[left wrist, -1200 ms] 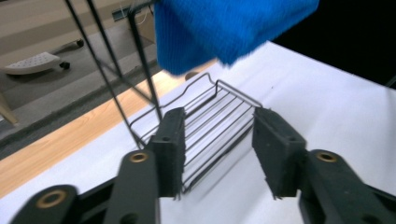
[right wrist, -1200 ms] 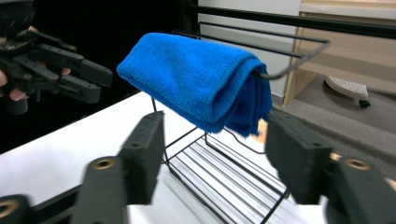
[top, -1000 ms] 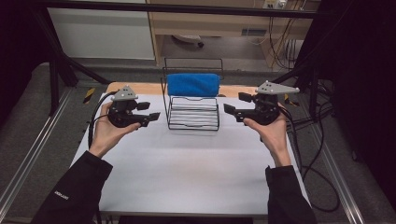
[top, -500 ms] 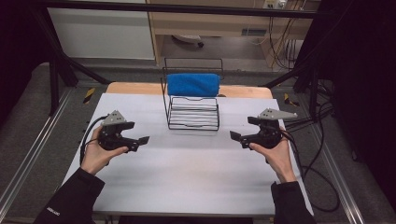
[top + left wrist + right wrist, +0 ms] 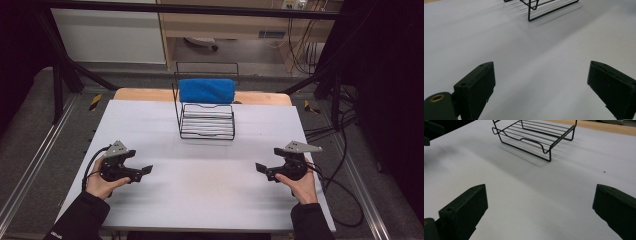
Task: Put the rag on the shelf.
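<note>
- While both hands rested low on the near half of the desk (image 5: 210, 165), the left gripper (image 5: 145, 170) and the right gripper (image 5: 261, 168) each stood with jaws spread wide and nothing between them.
- The wire rack (image 5: 207, 112) sat toward the far middle of the desk, well apart from both grippers, with a blue towel (image 5: 207, 90) draped over its top rail.
- In the left gripper view the rack's (image 5: 549, 7) near corner showed far ahead; the right gripper view showed the rack's (image 5: 534, 137) flat wire shelf lying bare.
- To reach the towel well, I judged it best to bring both grippers forward level and together, one to each end of the roll, and to pinch the cloth itself rather than the thin rail beneath.
- A light rack like this would likely slide or tip if pulled sideways, so the lift ought to go straight up.
- The desk wore a smooth white sheet, with a strip of bare wood (image 5: 145, 94) at the far edge.
- Beyond it were a dark frame, grey floor, a pale cabinet, and cables (image 5: 340, 150) trailing off the right side.
</note>
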`<state>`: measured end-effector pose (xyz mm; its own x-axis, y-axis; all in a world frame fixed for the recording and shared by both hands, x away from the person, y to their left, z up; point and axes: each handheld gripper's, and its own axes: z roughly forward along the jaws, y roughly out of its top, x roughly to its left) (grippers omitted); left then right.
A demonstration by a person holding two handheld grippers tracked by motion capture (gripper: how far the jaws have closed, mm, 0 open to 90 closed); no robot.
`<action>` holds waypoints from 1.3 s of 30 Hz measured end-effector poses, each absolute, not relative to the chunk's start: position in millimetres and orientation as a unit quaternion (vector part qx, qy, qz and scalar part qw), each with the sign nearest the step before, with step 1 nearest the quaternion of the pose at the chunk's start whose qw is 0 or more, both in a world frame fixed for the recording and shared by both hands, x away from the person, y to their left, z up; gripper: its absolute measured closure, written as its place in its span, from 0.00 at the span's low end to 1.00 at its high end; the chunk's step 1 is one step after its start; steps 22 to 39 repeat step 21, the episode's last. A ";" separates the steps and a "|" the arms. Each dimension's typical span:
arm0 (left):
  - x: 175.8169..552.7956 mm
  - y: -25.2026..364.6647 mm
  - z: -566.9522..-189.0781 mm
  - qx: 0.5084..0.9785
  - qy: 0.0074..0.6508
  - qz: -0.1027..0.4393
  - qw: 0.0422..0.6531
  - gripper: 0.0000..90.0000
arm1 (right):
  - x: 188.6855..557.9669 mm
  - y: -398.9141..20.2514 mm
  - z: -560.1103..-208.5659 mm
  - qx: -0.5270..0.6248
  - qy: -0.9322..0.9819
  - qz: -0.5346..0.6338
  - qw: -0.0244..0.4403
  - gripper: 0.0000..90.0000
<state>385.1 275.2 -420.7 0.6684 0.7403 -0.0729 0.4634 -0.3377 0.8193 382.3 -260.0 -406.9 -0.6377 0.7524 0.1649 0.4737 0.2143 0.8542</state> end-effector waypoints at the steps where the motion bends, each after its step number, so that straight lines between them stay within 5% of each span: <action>1: 383.7 276.8 -423.4 0.800 0.377 0.158 0.440 0.09 | 380.4 -262.3 -410.3 0.401 0.767 0.480 0.144 0.01; 12: 373.2 286.4 -437.3 0.808 0.373 0.165 0.426 0.09 | 362.5 -279.7 -438.5 0.407 0.778 0.458 0.137 0.01; 39: 368.5 289.1 -442.2 0.807 0.373 0.167 0.426 0.09 | 357.5 -282.9 -439.7 0.404 0.776 0.464 0.138 0.01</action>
